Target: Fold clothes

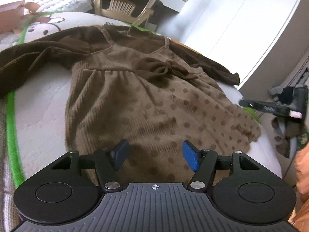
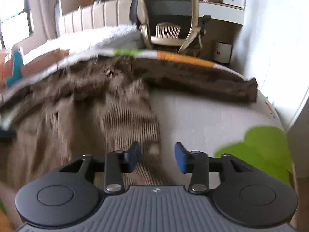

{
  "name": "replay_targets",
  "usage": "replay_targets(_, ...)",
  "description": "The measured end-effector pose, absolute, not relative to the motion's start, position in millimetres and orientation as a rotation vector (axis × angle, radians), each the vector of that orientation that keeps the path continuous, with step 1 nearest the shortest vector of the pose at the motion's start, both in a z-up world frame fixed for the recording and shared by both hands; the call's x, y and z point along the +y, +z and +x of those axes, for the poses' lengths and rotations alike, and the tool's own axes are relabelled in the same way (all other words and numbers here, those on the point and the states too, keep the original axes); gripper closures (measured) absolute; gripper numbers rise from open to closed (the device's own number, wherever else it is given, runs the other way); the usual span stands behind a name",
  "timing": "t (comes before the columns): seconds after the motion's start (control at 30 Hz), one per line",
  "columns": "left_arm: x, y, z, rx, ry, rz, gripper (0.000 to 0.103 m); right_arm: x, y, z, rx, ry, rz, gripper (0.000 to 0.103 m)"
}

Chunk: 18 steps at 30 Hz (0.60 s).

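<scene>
Bright daylight glares off the white wall (image 1: 222,19). The right view is blurry, mostly the dress (image 2: 96,100). Edges bend round, and corners go dark.

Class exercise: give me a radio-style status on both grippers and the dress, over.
Left gripper open, over skirt. Right gripper open, at skirt's edge. Brown dress flat on bed, unfolded. Nothing in the way.
</scene>
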<state>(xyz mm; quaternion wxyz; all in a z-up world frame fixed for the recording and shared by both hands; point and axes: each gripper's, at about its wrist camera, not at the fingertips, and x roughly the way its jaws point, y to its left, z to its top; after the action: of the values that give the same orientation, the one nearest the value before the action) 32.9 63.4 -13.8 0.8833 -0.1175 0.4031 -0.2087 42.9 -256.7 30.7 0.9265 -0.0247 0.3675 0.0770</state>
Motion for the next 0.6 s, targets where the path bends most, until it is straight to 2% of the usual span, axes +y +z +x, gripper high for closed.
replay_targets(0.07, 61.6, -12.3, 27.6, 0.836, -0.431, -0.180, 0.036, -257.4, 21.6, 30.1, 0.784, 0.117, -0.121, 0.061)
replay_targets(0.13, 61.5, -11.5, 21.4, 0.829, -0.427, -0.115, 0.036, -259.9, 15.5, 17.5, 0.771, 0.065, -0.193, 0.043)
replay_targets(0.17, 62.6, -11.1, 18.7, 0.827, -0.423, -0.092, 0.036, -263.8, 15.4, 14.3, 0.762, 0.025, -0.209, 0.040)
replay_targets(0.4, 76.3, -8.2, 11.9, 0.833, -0.381, -0.065, 0.036, -285.0, 32.7, 3.6, 0.714, -0.058, -0.121, 0.042)
replay_targets(0.6, 74.7, -5.8, 8.7, 0.844, -0.368, -0.043, 0.036, -227.8, 46.8, 2.5, 0.659, 0.208, -0.104, 0.042)
